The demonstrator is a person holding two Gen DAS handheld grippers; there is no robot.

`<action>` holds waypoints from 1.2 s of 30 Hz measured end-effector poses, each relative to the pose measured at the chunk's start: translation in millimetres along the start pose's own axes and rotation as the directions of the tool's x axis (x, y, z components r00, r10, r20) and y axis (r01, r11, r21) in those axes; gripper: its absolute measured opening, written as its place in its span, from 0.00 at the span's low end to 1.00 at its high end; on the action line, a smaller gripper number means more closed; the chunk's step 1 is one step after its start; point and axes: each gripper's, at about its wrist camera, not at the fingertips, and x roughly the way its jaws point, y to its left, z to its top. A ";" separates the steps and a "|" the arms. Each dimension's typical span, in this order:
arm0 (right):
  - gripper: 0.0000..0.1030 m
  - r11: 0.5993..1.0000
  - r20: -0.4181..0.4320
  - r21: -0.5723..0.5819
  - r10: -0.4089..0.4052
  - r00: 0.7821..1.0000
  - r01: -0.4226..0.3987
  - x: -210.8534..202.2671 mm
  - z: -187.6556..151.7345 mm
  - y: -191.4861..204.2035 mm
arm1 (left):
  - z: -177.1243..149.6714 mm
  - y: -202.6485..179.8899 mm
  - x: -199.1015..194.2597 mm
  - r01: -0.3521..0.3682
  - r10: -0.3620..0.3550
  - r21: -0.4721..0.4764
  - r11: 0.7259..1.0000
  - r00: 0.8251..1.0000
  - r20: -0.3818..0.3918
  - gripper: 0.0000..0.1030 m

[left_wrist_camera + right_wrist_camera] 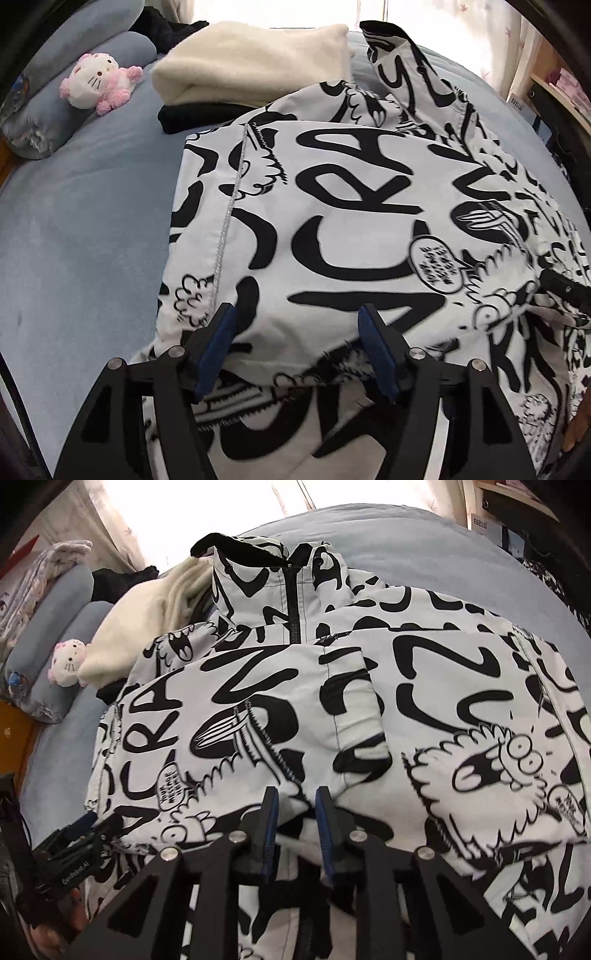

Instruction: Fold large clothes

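Blue bed point(85, 229) under the graffiti-print jacket point(332, 221); left gripper point(295, 332) fingers apart, right gripper point(295, 808) fingers slightly apart, nothing clamped. I'd smooth that fold flat before regripping.

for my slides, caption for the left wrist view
Open left tongs over a folded black-and-white printed jacket on a blue bed.

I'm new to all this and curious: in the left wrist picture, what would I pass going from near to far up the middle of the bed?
Gripper → black-and-white printed jacket → folded black garment → cream fleece blanket → bright window.
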 end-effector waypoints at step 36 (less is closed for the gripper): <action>0.54 0.999 0.209 -0.013 -0.042 0.977 0.046 -172.6 -159.4 -60.2 | -165.1 96.4 -127.8 0.015 -0.015 -0.091 0.996 1.000 0.004 0.67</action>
